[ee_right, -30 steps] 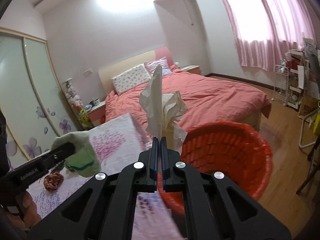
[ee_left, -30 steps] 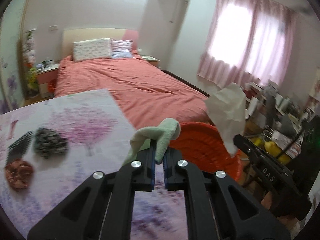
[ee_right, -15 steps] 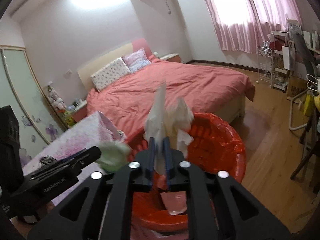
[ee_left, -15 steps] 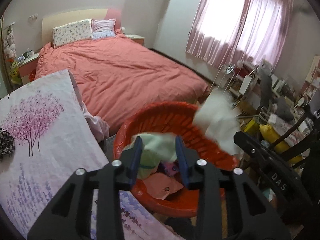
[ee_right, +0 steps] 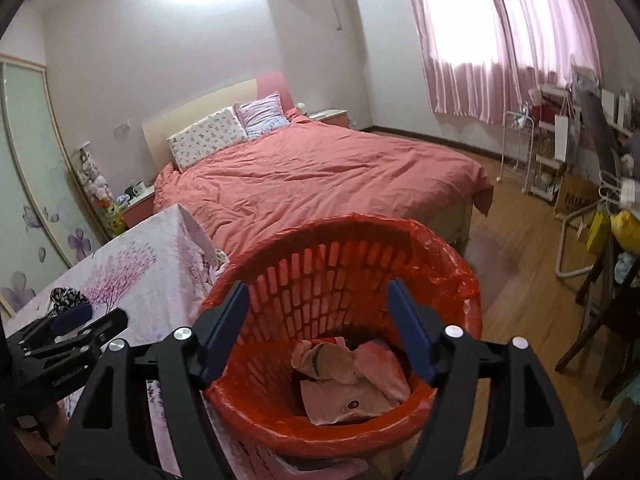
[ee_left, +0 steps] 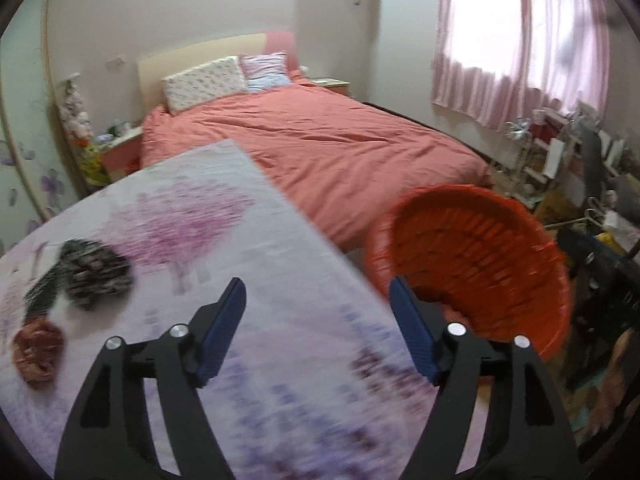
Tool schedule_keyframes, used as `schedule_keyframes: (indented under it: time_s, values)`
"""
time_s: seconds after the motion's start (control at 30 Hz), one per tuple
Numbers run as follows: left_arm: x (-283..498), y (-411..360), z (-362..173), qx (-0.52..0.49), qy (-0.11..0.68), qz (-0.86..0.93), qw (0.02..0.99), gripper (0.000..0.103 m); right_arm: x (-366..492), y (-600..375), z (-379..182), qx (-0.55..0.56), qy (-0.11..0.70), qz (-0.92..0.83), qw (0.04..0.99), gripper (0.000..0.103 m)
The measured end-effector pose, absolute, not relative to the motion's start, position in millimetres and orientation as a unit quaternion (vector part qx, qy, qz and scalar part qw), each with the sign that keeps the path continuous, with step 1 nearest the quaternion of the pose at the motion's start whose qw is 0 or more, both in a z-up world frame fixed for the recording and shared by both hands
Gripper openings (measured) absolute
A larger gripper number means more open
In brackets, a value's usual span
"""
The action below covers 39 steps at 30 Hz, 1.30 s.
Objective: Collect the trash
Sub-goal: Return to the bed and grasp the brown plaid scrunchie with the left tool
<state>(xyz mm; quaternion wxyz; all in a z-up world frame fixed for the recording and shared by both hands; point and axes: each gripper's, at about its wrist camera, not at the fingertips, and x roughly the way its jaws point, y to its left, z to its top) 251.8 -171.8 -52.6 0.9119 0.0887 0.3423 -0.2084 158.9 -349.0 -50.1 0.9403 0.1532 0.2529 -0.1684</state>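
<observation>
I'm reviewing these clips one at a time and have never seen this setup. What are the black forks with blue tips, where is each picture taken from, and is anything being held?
There is no robot here. A person holds a two-finger gripper in each hand, and a wide-angle camera on each one looks forward along its fingers, so every picture shows its own black arms and blue pads at the bottom.

The left view shows the left gripper over a table with a flowery cloth. On it lie a dark scrunchie and a reddish scrunchie.

The right view shows the right gripper above a red bin beside the table. Crumpled trash lies in the bottom.

Both grippers are wide open and hold nothing. A bed stands behind.
</observation>
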Motion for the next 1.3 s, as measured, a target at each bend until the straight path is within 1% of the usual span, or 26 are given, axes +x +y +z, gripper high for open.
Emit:
schedule_keyframes:
  time_s: [0.23, 0.33, 0.53, 0.7, 0.77, 0.87, 0.9, 1.03, 1.1, 1.13, 1.2, 1.3]
  values:
    - [256, -89, -53, 0.072, 0.350, -0.132, 0.924, 0.078, 169, -307, -42, 0.113, 0.258, -0.155, 0.947, 0.083]
    - [258, -45, -54, 0.049, 0.357, -0.094, 0.928, 0.078, 172, -289, -40, 0.097, 0.260, -0.147, 0.949, 0.086]
    - [260, 43, -54, 0.008, 0.360, -0.016, 0.933, 0.079, 178, -250, -40, 0.073, 0.265, -0.119, 0.954, 0.088]
    - [270, 99, -58, -0.013, 0.367, 0.046, 0.929, 0.079, 182, -226, -41, 0.052, 0.274, -0.095, 0.956, 0.088]
    - [277, 113, -60, -0.025, 0.376, 0.060, 0.924, 0.076, 184, -219, -42, 0.046, 0.278, -0.088, 0.955, 0.088]
    - [291, 130, -66, -0.052, 0.392, 0.066, 0.916, 0.066, 188, -207, -44, 0.037, 0.284, -0.080, 0.955, 0.088]
    - [296, 132, -69, -0.057, 0.399, 0.064, 0.913, 0.060, 189, -202, -45, 0.035, 0.286, -0.079, 0.954, 0.088]
    - [309, 132, -82, -0.057, 0.423, 0.060, 0.902, 0.042, 193, -193, -47, 0.027, 0.293, -0.070, 0.953, 0.089]
    - [309, 129, -86, -0.055, 0.426, 0.055, 0.902, 0.035, 195, -188, -48, 0.025, 0.296, -0.067, 0.953, 0.089]
    - [309, 127, -87, -0.051, 0.425, 0.055, 0.902, 0.028, 197, -185, -48, 0.024, 0.298, -0.064, 0.952, 0.089]
    - [308, 128, -88, -0.041, 0.426, 0.054, 0.902, 0.019, 200, -181, -49, 0.025, 0.301, -0.061, 0.951, 0.088]
    - [301, 137, -86, -0.018, 0.421, 0.074, 0.904, 0.018, 205, -171, -51, 0.029, 0.306, -0.050, 0.950, 0.088]
